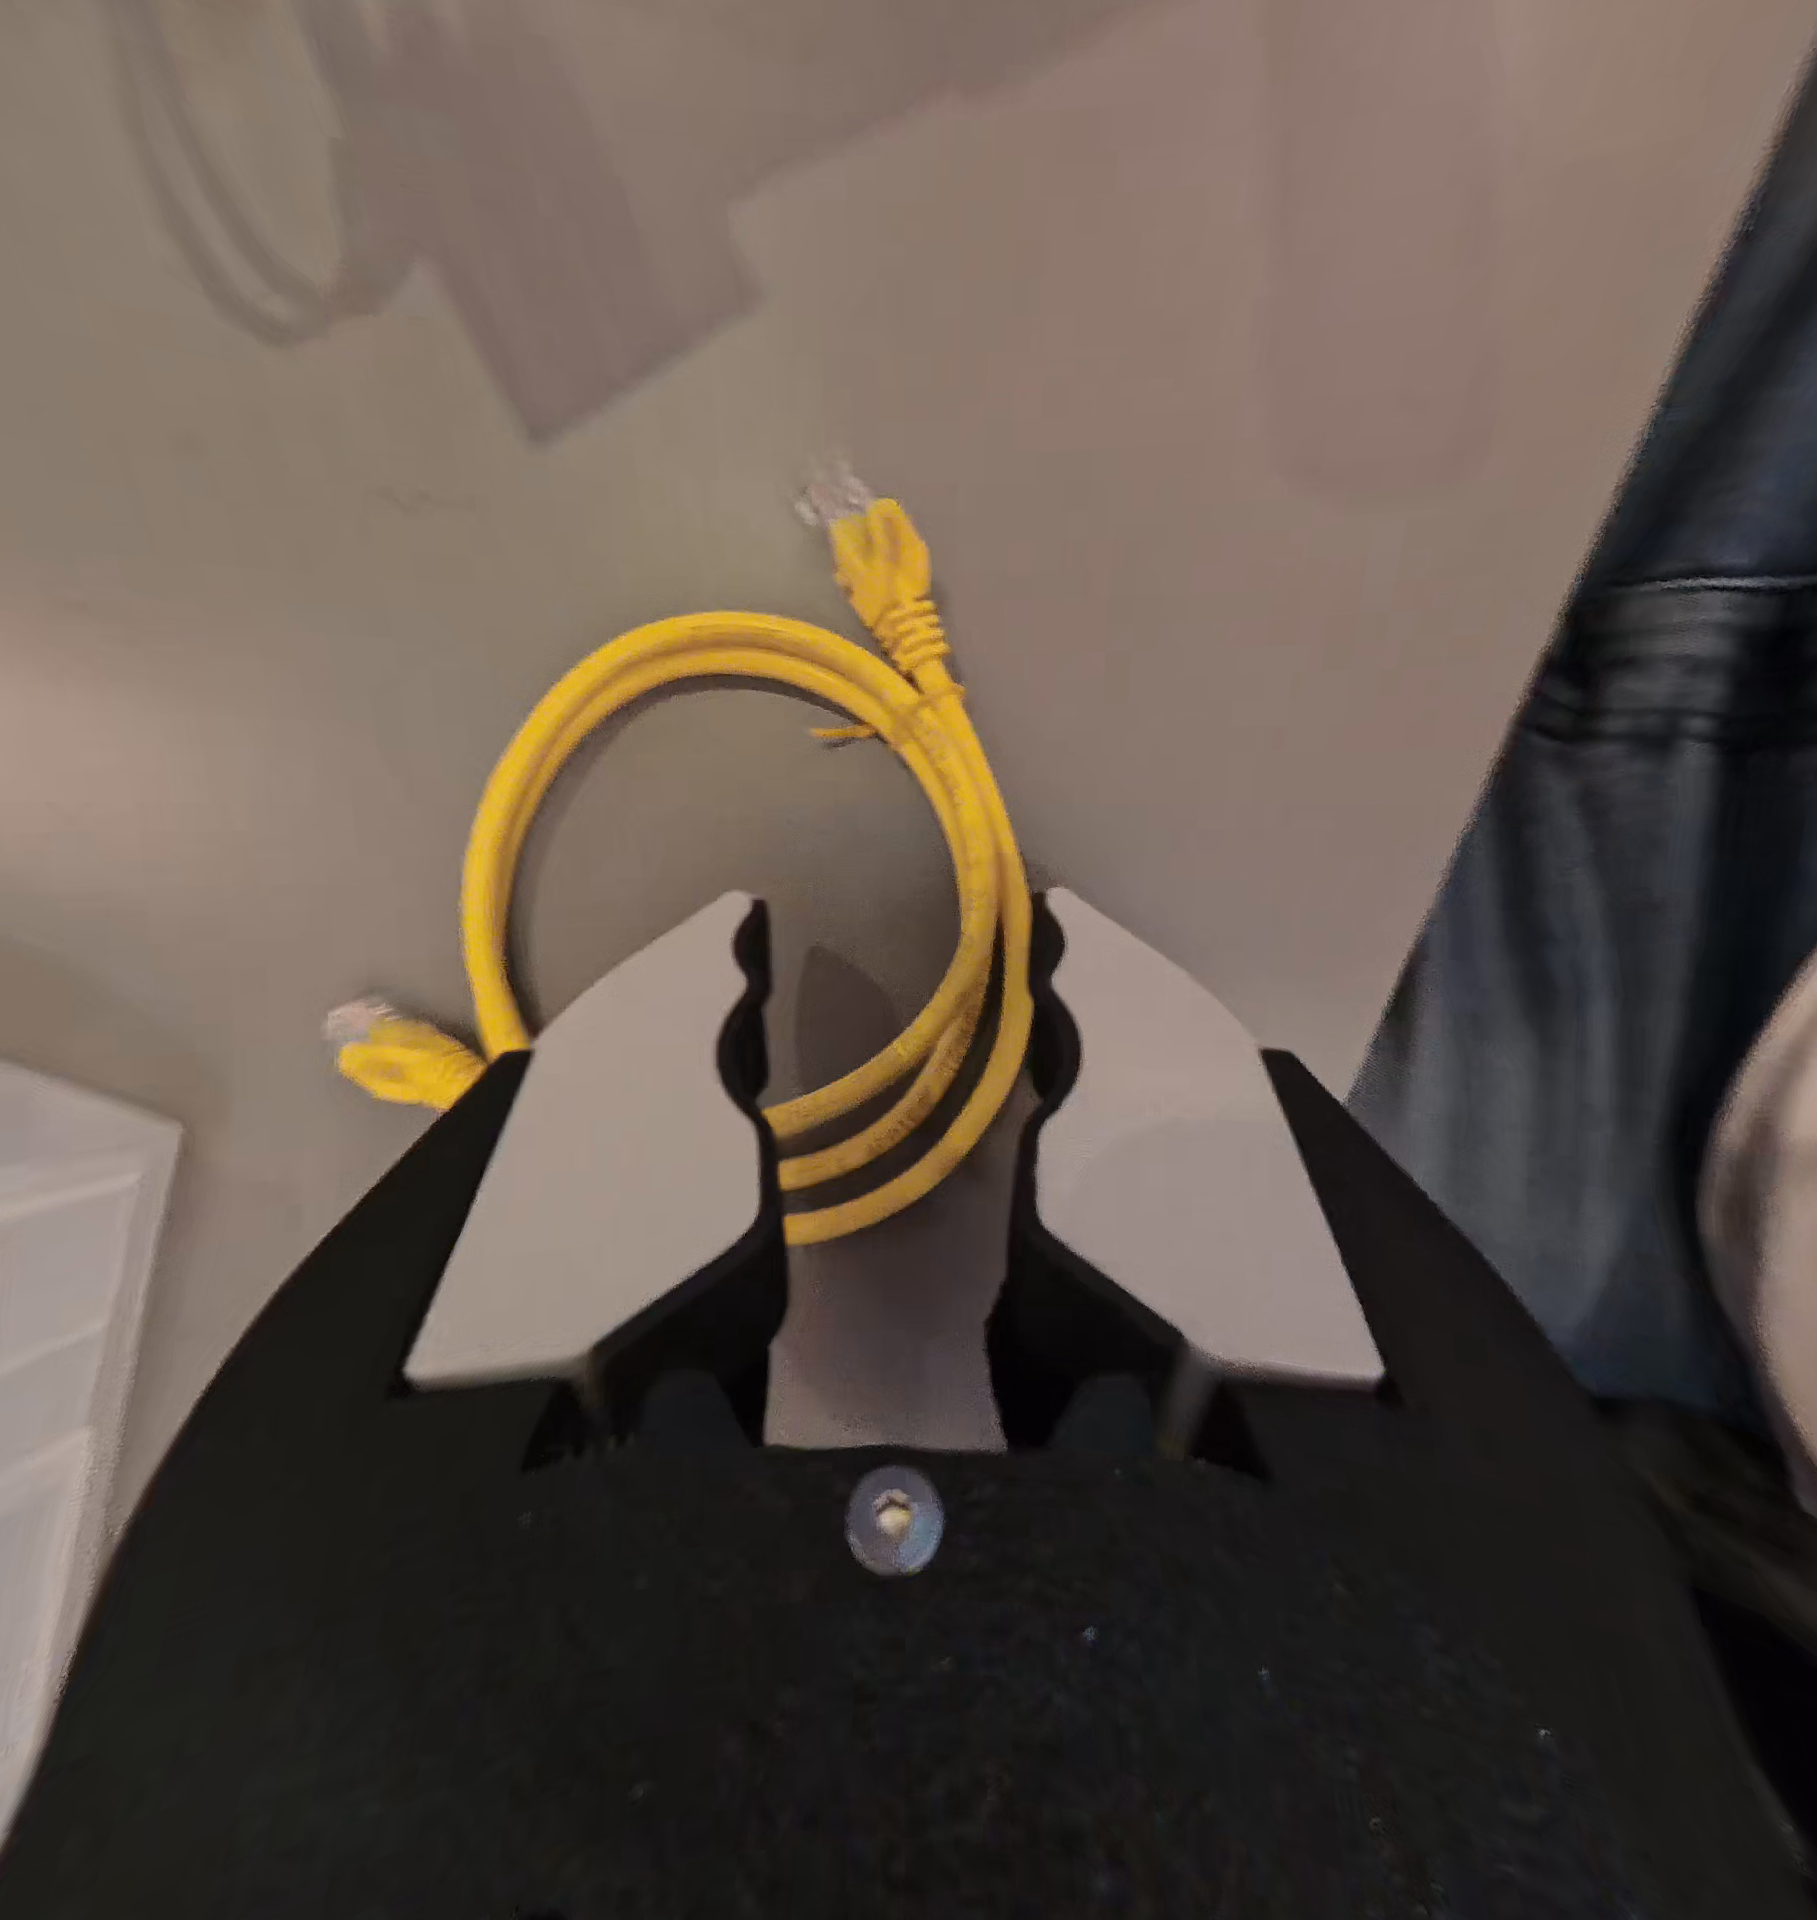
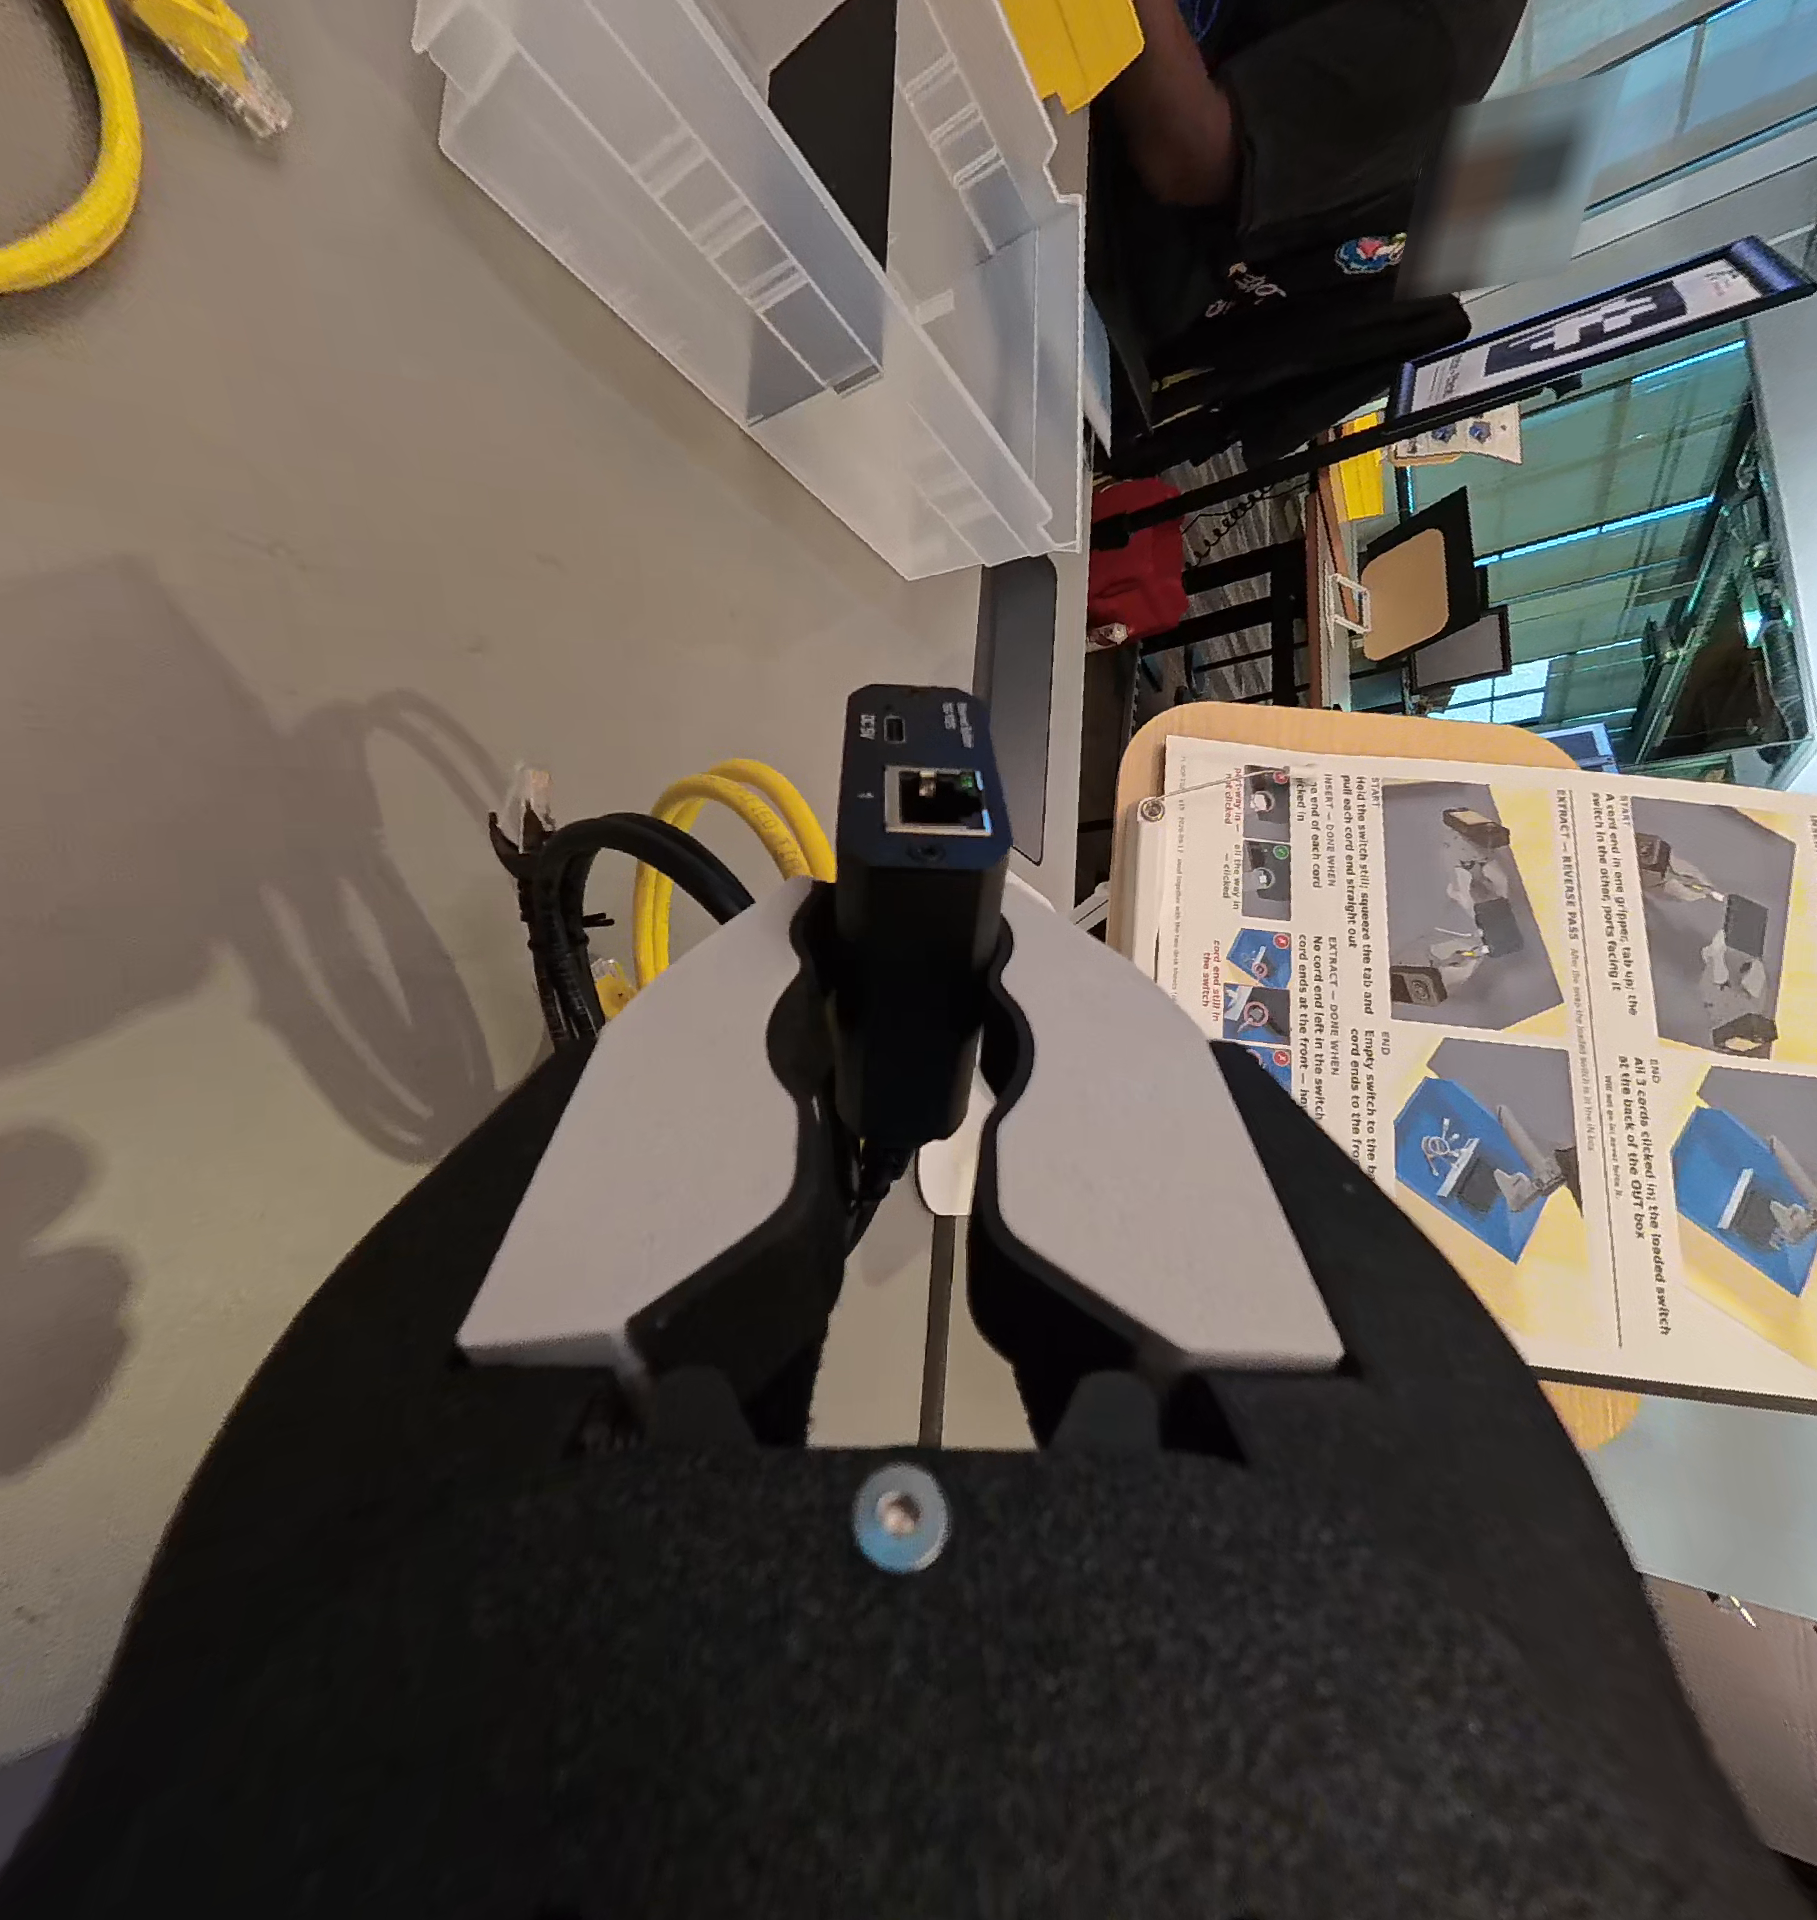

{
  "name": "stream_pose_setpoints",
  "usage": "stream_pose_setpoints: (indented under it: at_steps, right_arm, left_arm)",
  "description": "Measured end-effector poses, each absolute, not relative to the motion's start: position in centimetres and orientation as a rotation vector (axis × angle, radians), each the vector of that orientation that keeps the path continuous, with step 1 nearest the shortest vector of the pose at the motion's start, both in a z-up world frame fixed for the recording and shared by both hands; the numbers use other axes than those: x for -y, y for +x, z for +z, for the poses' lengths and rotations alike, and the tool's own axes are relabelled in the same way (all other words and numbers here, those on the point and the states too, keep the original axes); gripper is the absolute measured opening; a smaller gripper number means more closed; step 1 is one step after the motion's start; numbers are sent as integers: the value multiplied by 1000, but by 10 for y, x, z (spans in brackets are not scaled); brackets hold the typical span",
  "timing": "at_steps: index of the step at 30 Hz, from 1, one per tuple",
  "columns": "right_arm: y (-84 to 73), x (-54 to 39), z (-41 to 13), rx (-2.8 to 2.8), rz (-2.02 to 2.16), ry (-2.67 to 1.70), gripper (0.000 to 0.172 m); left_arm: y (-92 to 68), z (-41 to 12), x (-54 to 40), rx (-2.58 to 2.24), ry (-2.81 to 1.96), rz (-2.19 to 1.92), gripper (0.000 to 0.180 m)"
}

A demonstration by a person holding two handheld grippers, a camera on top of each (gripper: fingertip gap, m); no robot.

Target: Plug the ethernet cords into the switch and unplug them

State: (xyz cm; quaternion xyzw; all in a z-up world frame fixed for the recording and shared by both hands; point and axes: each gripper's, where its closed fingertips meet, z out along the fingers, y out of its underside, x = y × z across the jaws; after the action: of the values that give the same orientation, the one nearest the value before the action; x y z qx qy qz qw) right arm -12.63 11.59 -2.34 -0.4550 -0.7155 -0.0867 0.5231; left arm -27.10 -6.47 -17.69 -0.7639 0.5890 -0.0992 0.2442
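- Switch [image 2: 919, 831], dark blue, is pinched upright between the pads of my right gripper [image 2: 909, 925]; both pads press its sides, and one open port faces the camera at its top end.
- I see cords behind the switch on the grey table [image 2: 312, 468]: a black cord [image 2: 613, 862] and a yellow cord [image 2: 738, 821], neither in the visible port.
- My left gripper [image 1: 893, 925] stands spread over a coiled yellow ethernet cord [image 1: 738, 665] lying on the table. The coil's near strands run between the fingers, close to the right pad, yet nothing is clamped.
- The coil's plugs are free: one [image 1: 883, 561] at the far side, one [image 1: 395, 1060] beside the left finger.
- My judgement: the insertion step is pending, with this cord not yet picked up.
- Next move calls for shifting the left gripper to a plug end, closing just behind the boot, then aligning it squarely with the port.
- Risk: closing here would seize coil strands, not the plug.
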Motion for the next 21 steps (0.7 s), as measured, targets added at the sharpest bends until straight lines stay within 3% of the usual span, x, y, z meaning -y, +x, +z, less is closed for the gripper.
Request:
stream_pose_setpoints:
  at_steps: [2,7,10,16,17,19,21]
  right_arm:
    - [-126,-116,-24,1714,-212,-1088,24]
    - [-126,-116,-24,1717,-212,-1091,24]
    - [-126,-115,-24,1721,-217,-1090,24]
    - [-126,-114,-24,1724,-218,-1089,24]
    - [-126,-114,-24,1725,-218,-1089,24]
    - [-126,-114,-24,1726,-217,-1088,24]
    - [-127,-115,-24,1725,-216,-1088,24]
  left_arm:
    - [-265,-172,61,-1525,-1998,-157,57]
    - [-238,-157,55,-1365,-1814,58,44]
    - [-229,-162,50,-1271,-1892,51,52]
    - [-229,-177,47,-1253,-1960,113,47]
    - [-232,-182,48,-1254,-1986,121,45]
    - [-236,-189,48,-1231,-2017,112,17]
    - [-239,-189,49,-1269,-1976,147,14]
